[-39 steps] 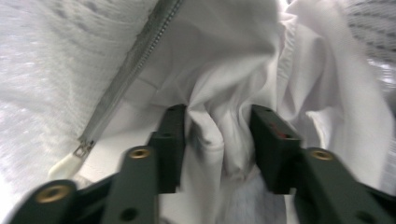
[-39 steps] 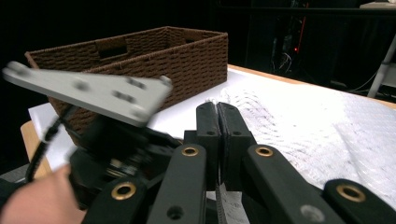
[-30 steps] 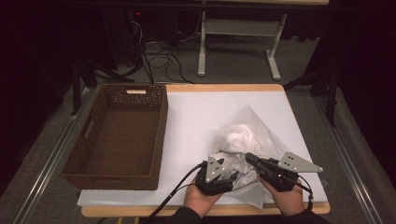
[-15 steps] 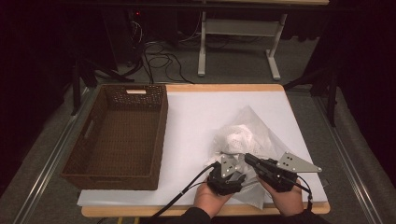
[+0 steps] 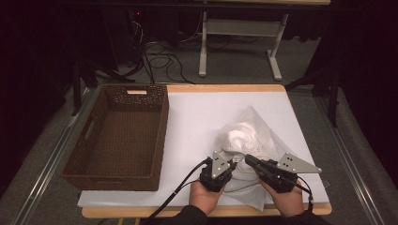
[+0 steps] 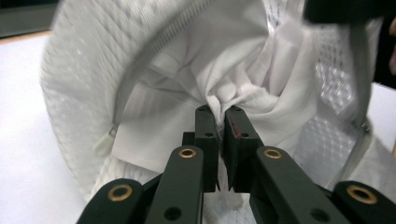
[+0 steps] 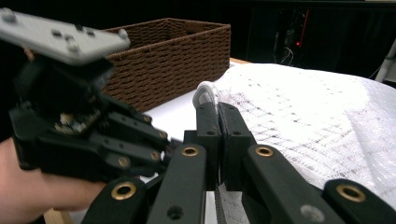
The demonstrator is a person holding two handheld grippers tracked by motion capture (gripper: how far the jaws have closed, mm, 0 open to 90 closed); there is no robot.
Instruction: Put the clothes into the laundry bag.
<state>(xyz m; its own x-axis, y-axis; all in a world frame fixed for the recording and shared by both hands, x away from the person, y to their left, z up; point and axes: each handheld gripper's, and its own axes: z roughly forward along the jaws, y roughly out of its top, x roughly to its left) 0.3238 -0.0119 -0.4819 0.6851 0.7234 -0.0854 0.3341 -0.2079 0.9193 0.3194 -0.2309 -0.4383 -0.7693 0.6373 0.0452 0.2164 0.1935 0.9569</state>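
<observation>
Surface [image 5: 197,117] first: we see it covered in white, carrying a brown woven basket [image 5: 117,136] at its left side. Right of the basket, well apart from it, lies a white mesh laundry bag [image 5: 248,136] with a zipper, white cloth [image 6: 233,74] bunched inside its mouth. At the bag's near edge our left tool [image 6: 219,109] has just been closing and now pinches a fold of that cloth. Just beside it, our right tool [image 7: 217,107] sits clamped on the bag's mesh edge.
</observation>
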